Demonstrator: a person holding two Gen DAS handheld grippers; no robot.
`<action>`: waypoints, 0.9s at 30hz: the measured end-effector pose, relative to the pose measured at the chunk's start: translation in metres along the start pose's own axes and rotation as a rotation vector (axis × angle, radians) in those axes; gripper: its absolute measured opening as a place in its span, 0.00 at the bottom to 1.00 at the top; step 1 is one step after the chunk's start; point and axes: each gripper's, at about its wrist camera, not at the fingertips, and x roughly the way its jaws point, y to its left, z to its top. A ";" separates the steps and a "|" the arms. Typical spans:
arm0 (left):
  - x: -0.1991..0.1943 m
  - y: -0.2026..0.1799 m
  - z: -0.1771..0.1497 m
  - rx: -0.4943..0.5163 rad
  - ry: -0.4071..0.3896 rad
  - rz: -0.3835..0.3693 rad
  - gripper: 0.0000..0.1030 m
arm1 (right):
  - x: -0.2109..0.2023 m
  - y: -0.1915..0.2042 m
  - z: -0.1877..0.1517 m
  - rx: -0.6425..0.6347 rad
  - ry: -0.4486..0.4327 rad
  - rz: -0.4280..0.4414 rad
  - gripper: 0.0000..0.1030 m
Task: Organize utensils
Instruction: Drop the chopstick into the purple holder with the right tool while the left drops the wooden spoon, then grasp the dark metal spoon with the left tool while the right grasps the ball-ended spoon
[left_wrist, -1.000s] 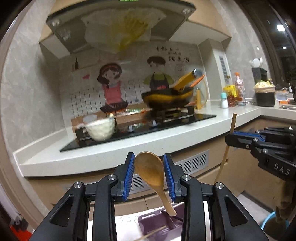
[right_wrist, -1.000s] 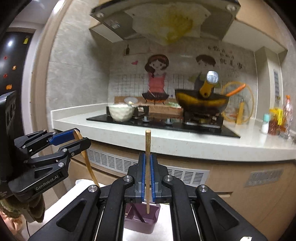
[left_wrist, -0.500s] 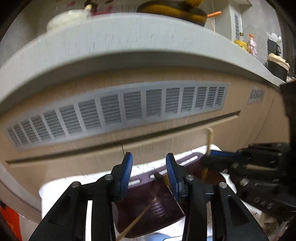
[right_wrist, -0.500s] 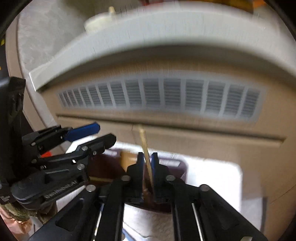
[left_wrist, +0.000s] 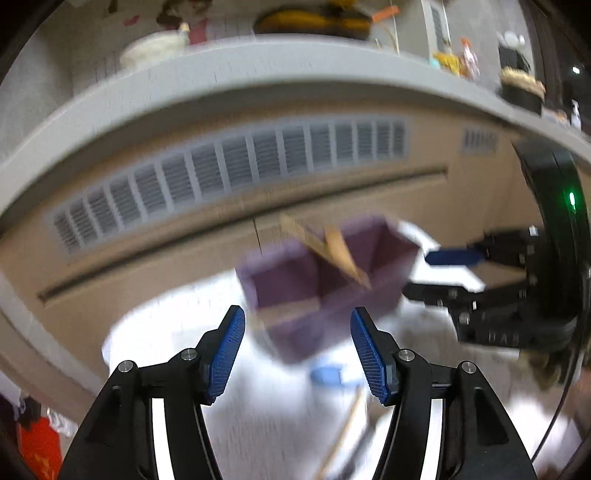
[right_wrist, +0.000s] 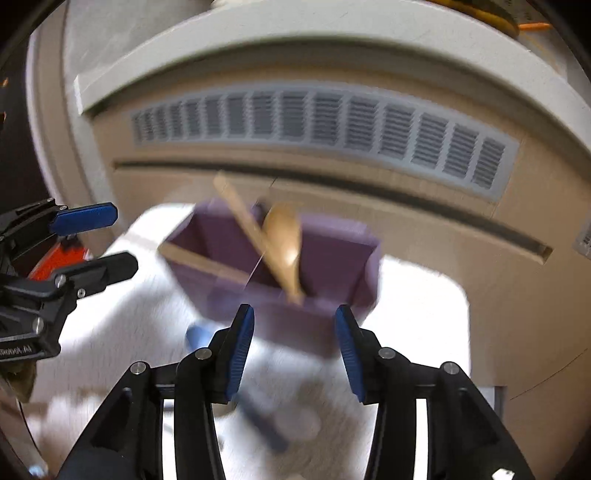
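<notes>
A purple utensil holder (left_wrist: 280, 284) (right_wrist: 332, 254) stands on the white table. A wooden spoon (left_wrist: 343, 254) (right_wrist: 284, 240) and a wooden chopstick (right_wrist: 240, 210) lean inside it, and another stick (right_wrist: 203, 258) lies across its left compartment. My left gripper (left_wrist: 299, 350) (right_wrist: 123, 242) hovers just in front of the holder with its jaws opening and nothing between them. My right gripper (right_wrist: 294, 347) (left_wrist: 417, 273) is beside it, jaws also opening and empty. Both views are blurred by motion.
A blue-headed utensil (right_wrist: 199, 336) (left_wrist: 328, 374) and a wooden stick (left_wrist: 347, 417) lie on the white table (right_wrist: 424, 295) near the grippers. Behind the holder are a beige cabinet front with a vent grille (left_wrist: 229, 173) and the overhanging counter edge (left_wrist: 295, 55).
Both grippers dropped from stove height to the table and tilted downward. The left let go of the wooden spoon and the right of the chopstick; both now stand in the holder. Jaws widened.
</notes>
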 end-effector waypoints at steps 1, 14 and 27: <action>0.002 -0.002 -0.012 0.005 0.043 -0.012 0.59 | 0.002 0.006 -0.009 -0.010 0.026 0.015 0.42; 0.013 -0.028 -0.093 0.070 0.267 -0.093 0.59 | 0.038 0.046 -0.071 -0.074 0.250 0.115 0.42; 0.024 -0.034 -0.098 0.069 0.322 -0.154 0.59 | 0.037 0.066 -0.102 -0.112 0.236 0.156 0.19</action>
